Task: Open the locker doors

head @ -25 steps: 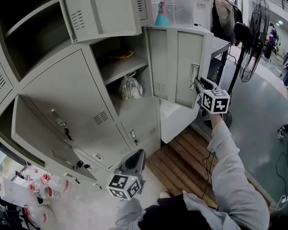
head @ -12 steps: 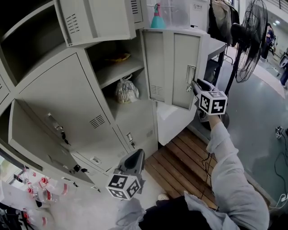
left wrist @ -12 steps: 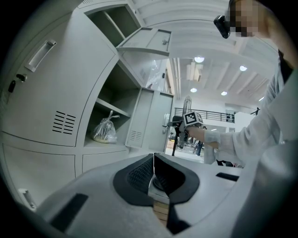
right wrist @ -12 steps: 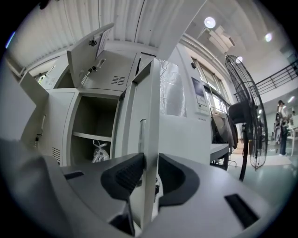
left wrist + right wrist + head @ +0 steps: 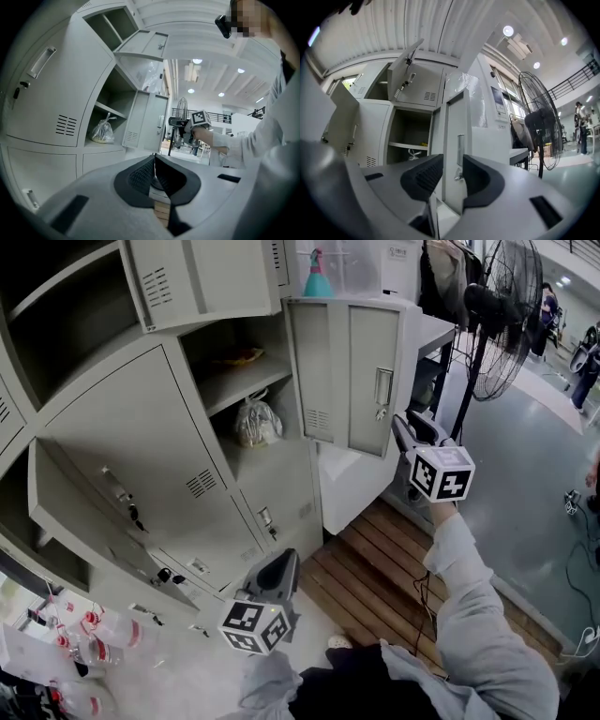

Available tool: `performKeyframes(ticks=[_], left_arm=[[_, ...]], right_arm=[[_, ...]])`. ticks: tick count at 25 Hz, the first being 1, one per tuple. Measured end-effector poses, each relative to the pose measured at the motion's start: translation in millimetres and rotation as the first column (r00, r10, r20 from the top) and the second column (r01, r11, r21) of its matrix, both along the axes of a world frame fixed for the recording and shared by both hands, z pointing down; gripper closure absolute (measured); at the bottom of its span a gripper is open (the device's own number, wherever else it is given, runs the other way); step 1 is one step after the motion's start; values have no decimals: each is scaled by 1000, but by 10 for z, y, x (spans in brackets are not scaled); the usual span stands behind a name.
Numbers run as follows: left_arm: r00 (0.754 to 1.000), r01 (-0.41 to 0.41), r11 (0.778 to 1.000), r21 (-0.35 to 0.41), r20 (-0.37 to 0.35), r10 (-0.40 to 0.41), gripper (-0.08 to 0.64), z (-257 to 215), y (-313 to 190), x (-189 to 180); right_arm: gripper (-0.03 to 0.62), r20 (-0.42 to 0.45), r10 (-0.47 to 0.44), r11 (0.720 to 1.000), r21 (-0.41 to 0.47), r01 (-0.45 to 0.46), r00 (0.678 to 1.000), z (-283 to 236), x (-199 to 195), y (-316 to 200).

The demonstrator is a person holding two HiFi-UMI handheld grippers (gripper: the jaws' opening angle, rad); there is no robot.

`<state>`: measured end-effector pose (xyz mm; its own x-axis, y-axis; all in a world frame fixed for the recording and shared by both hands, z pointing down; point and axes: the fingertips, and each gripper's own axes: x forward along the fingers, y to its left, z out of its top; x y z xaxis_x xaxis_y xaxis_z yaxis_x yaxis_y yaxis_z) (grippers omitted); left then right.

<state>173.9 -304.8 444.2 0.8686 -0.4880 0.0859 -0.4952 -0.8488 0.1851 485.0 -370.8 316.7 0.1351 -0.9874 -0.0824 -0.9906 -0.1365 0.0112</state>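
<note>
The grey lockers (image 5: 141, 427) fill the left of the head view. One right-hand door (image 5: 345, 371) stands swung open, its handle (image 5: 383, 388) facing me. My right gripper (image 5: 405, 427) hovers just below and right of that handle, clear of the door. Its jaws are opening with nothing pressed between them. In the right gripper view the door's edge (image 5: 453, 136) and handle (image 5: 460, 151) show beyond the parted right gripper (image 5: 452, 176). My left gripper (image 5: 277, 570) hangs low near the floor, shut and empty. The left gripper view shows the left gripper (image 5: 153, 164) with its jaws touching.
An upper door (image 5: 202, 277) is tipped up and a lower-left door (image 5: 84, 512) hangs open. A plastic bag (image 5: 255, 421) sits in the open compartment. A standing fan (image 5: 497, 315) is at the right, a wooden pallet (image 5: 384, 568) lies below, and bottles (image 5: 75, 634) lie bottom left.
My right gripper has come off the door's handle and drawn back slightly, its jaws parting. The door has swung a little further open. The left gripper has stayed put.
</note>
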Motion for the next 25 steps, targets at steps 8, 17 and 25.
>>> performKeyframes(ticks=[8, 17, 25], left_arm=[[999, -37, 999, 10, 14, 36, 551, -101, 432, -391], [999, -33, 999, 15, 5, 33, 551, -160, 847, -959], [1000, 28, 1000, -11, -8, -28, 551, -85, 1091, -1455]], right_arm=[[480, 60, -70, 998, 8, 70, 996, 100, -809, 639], [480, 66, -160, 987, 3, 160, 985, 237, -1949, 1304], [513, 137, -260, 961, -56, 270, 956, 656, -2886, 1844]])
